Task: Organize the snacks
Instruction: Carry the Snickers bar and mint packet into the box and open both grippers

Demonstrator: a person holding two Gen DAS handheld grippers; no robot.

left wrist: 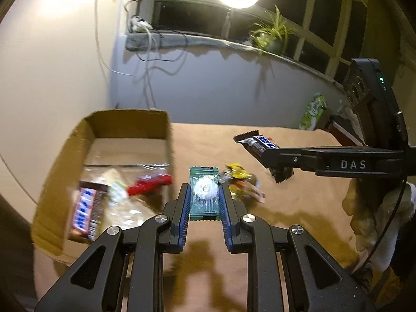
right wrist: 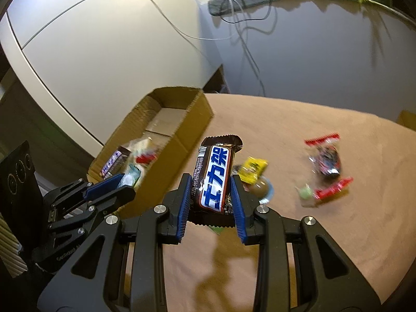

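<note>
Above brown tabletop [right wrist: 299, 130], right gripper [right wrist: 211, 195] clamps "士力架" bar [right wrist: 214, 176].

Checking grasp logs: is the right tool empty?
No, the right tool is shut on a brown chocolate bar with a blue-and-white label, held between its blue pads.

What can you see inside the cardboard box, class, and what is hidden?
Inside the cardboard box: a brown chocolate bar, a red packet and clear plastic bags. Whatever lies beneath them is covered. The far end shows bare cardboard.
</note>
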